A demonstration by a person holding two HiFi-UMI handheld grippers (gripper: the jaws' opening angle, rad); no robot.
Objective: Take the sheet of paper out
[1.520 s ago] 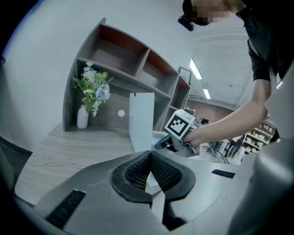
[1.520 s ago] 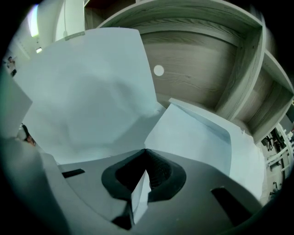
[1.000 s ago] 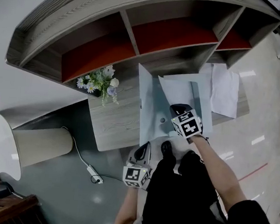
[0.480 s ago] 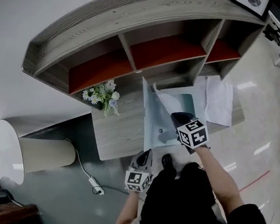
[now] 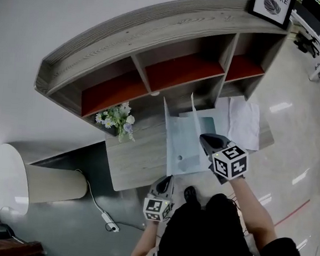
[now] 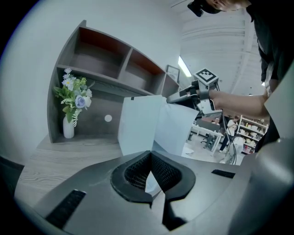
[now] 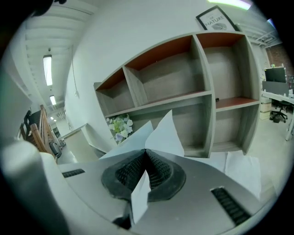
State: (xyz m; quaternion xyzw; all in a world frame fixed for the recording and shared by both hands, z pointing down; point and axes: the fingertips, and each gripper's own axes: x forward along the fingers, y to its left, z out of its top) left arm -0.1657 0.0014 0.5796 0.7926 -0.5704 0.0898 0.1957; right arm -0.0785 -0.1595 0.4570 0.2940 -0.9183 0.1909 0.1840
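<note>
**Both jaws clamped: right on the paper, left on the folder**

- Right gripper [image 7: 146, 155]: jaws pressed together on the sheet of paper [image 7: 167, 132]. A white corner pokes out behind the pads toward the camera, and the rest fans out ahead of the tips as an upright triangle.
- Left gripper [image 6: 149, 156]: jaws pinching the near edge of the pale blue folder [image 6: 138, 123]. A sliver of that edge shows between the ribbed pads.
- Head view: the folder [image 5: 183, 146] stands up off the wooden surface [image 5: 136, 150]. The left gripper [image 5: 165, 181] is at its bottom edge and the right gripper [image 5: 204, 138] is higher, at its right side.
- Left gripper view: the sheet of paper [image 6: 177, 131] hangs just right of the folder's panel, its top edge at the right gripper [image 6: 183, 97]. Its lower part runs down against the folder; I cannot tell whether any of it is still inside.
- Surroundings: loose white sheets [image 5: 244, 121] lie flat on the surface to the right, a vase of flowers [image 5: 116, 121] stands to the left, and a shelf unit [image 5: 155, 57] with red-backed compartments is behind.
</note>
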